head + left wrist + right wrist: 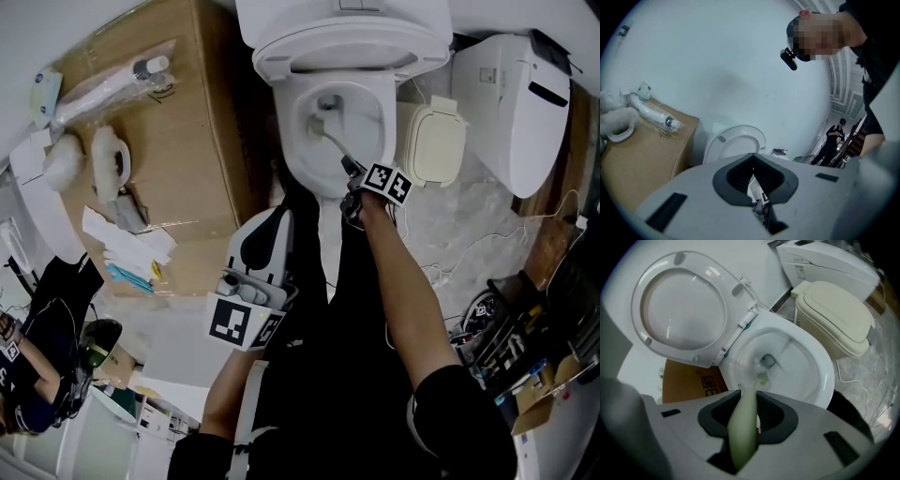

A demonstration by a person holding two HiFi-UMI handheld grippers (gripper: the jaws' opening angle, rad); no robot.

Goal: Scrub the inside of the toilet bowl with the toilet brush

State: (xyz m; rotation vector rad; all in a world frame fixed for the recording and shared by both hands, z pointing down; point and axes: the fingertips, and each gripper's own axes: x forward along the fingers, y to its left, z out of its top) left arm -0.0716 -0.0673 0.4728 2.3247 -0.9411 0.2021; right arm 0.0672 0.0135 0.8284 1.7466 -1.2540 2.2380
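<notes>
1. The right gripper (pixel 748 422) has its jaws clamped on the pale green handle of the toilet brush (pixel 742 414). The bristle head sits low in the toilet bowl (pixel 826 377), just beside the drain.
2. The left gripper (pixel 280 217) hangs near the person's body, jaws together on nothing.
3. The brush looks light. Its smooth plastic handle may twist or flex, so a firm hold high on the handle suits it.
</notes>
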